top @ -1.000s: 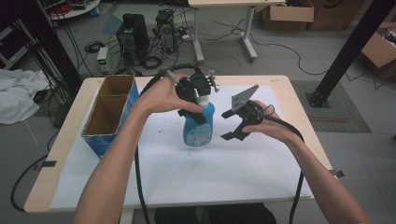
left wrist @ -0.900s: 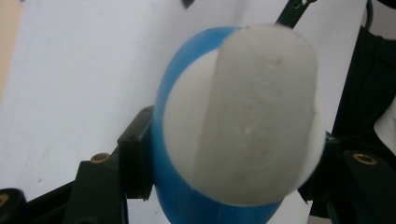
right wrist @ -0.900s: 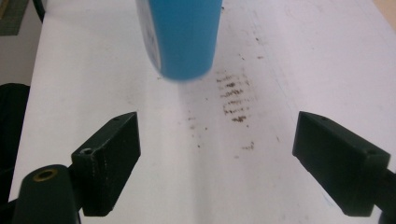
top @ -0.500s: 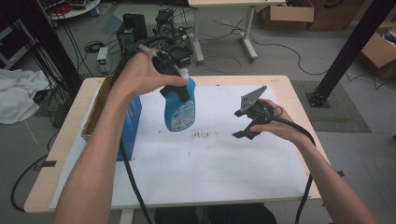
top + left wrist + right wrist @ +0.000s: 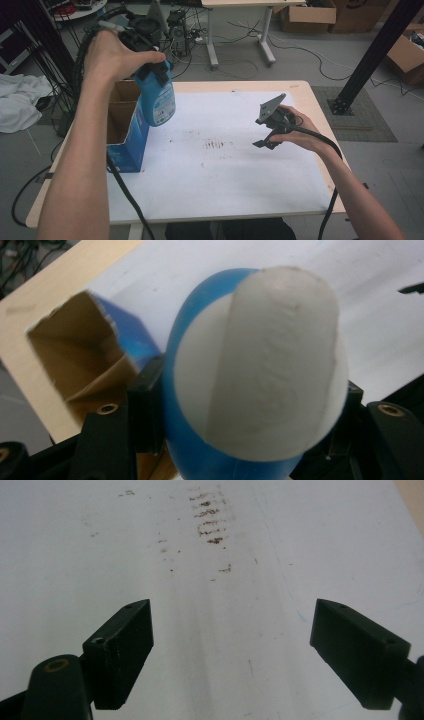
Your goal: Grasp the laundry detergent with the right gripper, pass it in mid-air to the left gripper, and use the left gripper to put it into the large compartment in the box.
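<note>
A blue bottle with a white label (image 5: 159, 102) hangs high over the table's left side. My left gripper (image 5: 152, 75) is shut on its upper part, just above the open blue cardboard box (image 5: 122, 135). In the left gripper view the bottle (image 5: 255, 370) sits between the black jaws of the left gripper (image 5: 245, 425), with the box's brown inside (image 5: 75, 360) below it. My right gripper (image 5: 263, 132) hovers over the white sheet at the right. In its own view the right gripper (image 5: 232, 645) is open with nothing between the jaws, which have just been closing a little.
A white sheet (image 5: 225, 170) covers the wooden table, with small brown smudges (image 5: 215, 145) at its middle, also seen as smudges (image 5: 207, 522) ahead of the right jaws. Cables trail from both grippers. Beyond the table stand a black post (image 5: 370, 55), equipment and floor cables.
My left hand has lifted the bottle off the sheet and carried it up and left to above the box. The right gripper stayed in place.
</note>
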The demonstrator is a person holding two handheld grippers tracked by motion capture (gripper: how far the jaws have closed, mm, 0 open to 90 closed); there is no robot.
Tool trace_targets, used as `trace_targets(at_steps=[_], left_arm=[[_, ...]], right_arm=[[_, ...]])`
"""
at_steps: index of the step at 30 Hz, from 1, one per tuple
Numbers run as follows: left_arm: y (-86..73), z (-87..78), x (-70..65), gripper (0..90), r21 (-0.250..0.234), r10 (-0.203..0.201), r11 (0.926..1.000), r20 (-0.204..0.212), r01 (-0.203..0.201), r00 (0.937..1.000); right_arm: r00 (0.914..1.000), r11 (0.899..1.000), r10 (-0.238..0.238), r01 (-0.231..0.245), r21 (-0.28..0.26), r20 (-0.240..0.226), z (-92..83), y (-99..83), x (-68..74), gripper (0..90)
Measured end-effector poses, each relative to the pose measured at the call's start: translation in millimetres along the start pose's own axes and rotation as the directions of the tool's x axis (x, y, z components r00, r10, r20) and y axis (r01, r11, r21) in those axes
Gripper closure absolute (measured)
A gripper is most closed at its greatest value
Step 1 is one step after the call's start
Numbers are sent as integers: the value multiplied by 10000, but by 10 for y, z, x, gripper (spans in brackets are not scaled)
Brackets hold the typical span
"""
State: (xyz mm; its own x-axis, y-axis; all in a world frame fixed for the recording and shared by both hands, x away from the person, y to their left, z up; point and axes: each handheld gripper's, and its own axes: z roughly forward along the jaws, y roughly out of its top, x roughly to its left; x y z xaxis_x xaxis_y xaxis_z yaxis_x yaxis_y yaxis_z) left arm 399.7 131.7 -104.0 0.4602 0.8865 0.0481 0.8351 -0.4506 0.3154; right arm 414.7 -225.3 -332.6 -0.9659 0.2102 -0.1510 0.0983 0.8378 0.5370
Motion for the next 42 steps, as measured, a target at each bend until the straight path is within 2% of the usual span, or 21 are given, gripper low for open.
trace_targets(at_steps=[4,7,13,18,22,26,27,28,30,31,35,36,38,41,42], left_arm=[[-105,-47,189,374,-31,-895,9960,-216,895,9957],[-182,-68,334,374,-35,-1546,9880,-462,1546,9869],[-318,-109,600,374,-121,-2750,9614,-851,2750,9577],[-424,-35,765,374,-211,-3480,9373,-1108,3479,9309],[-523,145,864,374,-249,-3887,9210,-1278,3889,9124],[-628,415,940,374,-123,-4095,9113,-1303,4115,9030],[-664,513,962,374,-191,-4269,9035,-1310,4282,8948],[-686,574,974,374,-161,-4320,9009,-1306,4337,8924],[-730,741,991,374,111,-4330,8988,-1323,4382,8916],[-753,821,999,374,115,-4418,8944,-1342,4472,8870],[-831,1116,1015,374,370,-4580,8841,-1282,4658,8796],[-846,1179,1020,374,455,-4615,8817,-1249,4697,8783],[-874,1286,1025,374,362,-4786,8732,-1238,4859,8693],[-898,1417,1021,374,493,-4866,8670,-1308,4958,8638],[-904,1452,1017,374,533,-4846,8673,-1372,4949,8639]], right_arm=[[10000,10000,16,-16,-21,4,-7,-8,-10,173],[10000,10000,-13,13,10,25,0,-17,-15,172],[10000,9999,-9,8,130,17,30,-34,-9,173],[10000,9999,-31,30,147,68,37,-30,-8,172],[9999,9998,-97,94,201,126,44,-27,14,173],[9999,9998,-78,76,202,136,63,-50,38,174],[9999,9997,-94,92,209,139,72,-58,41,175],[9999,9996,-74,71,258,124,84,-68,48,176],[9999,9995,-100,97,311,118,99,-83,56,176],[9999,9994,-96,93,339,108,106,-91,60,177],[10000,9990,-18,13,454,98,123,-119,60,177],[9999,9990,-25,20,457,100,126,-124,58,177],[9999,9988,10,-15,493,104,127,-132,57,177],[9999,9988,27,-32,494,106,128,-142,58,177],[9999,9986,27,-33,520,116,128,-145,58,177]])
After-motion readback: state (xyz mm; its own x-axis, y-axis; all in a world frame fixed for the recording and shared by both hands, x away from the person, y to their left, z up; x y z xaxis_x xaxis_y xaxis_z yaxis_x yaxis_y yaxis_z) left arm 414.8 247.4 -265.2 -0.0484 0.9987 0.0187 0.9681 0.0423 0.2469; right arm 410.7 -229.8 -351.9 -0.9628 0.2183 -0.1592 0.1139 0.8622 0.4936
